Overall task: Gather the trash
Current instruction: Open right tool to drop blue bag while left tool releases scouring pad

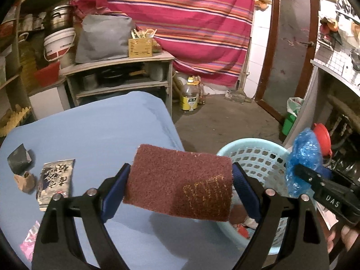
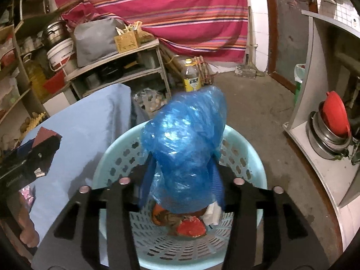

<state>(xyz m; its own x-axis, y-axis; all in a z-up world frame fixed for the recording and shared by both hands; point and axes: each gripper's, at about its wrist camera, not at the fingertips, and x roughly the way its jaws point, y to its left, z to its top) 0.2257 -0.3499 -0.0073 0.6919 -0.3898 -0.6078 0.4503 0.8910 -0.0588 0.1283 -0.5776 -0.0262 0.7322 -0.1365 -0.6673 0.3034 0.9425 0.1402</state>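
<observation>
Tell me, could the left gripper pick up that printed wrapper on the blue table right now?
Probably not yet: the left gripper is shut on a maroon scouring pad, so its jaws are full. The wrapper lies uncovered on the table, close by.

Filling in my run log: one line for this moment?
left hand-held gripper: holds scouring pad | right hand-held gripper: blue plastic bag between jaws, over basket

The basket [image 2: 245,157] stands on the floor just right of the desk [image 1: 94,132]. On the desk's left part lie a printed packet [image 1: 56,183] and, further left, a folded scrap [image 1: 19,160] — behind the desk stands a shelf unit [image 1: 121,76], a bottle [image 1: 189,97] to its right.
</observation>
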